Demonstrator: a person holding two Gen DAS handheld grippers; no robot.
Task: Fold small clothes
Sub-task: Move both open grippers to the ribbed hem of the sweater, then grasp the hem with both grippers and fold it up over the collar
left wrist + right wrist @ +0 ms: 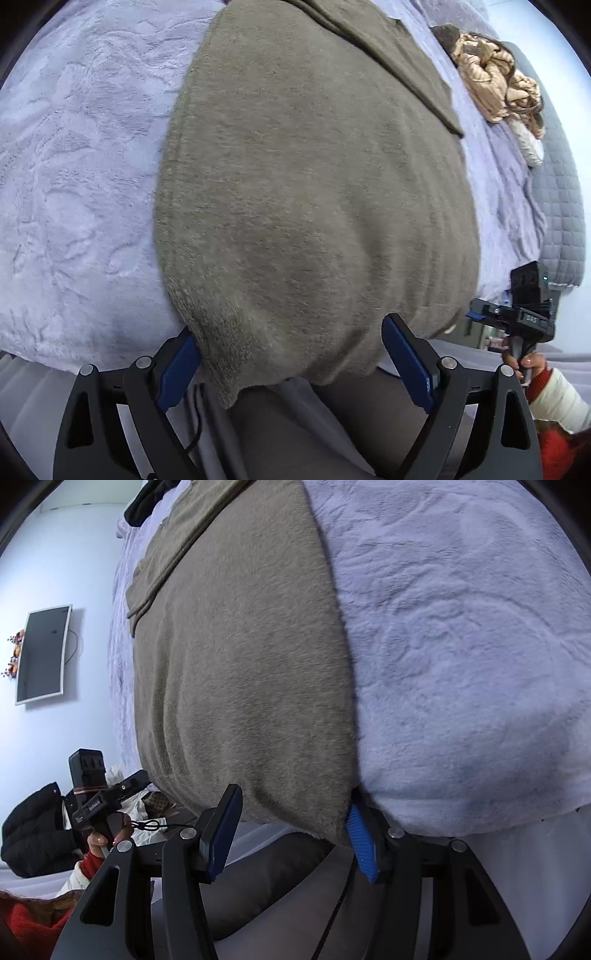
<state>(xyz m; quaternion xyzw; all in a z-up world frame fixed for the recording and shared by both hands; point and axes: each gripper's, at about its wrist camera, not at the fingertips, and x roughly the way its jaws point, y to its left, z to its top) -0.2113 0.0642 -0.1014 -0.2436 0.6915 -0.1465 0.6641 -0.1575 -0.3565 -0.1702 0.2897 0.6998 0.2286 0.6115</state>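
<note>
1. While the olive-grey knit garment (314, 192) lies spread flat on the lavender plush blanket (74, 177), its near hem hangs just over the bed edge, toward both grippers.
2. The left gripper (291, 350) stands spread wide, its blue pads on either side of the hem's left corner; nothing is pinched.
3. The right gripper (295, 830) is likewise released, straddling the right corner, with one blue pad (364, 843) just beside the cloth edge.
4. My judgement: the step in hand is seizing both hem corners to fold the garment away from the bed edge.
5. Risk: a jaw closing low could catch the blanket along with the knit, dragging the bedding into the fold.
6. Risk: the corners droop unevenly, so one grip may take a single layer or miss, skewing the fold line.
</note>
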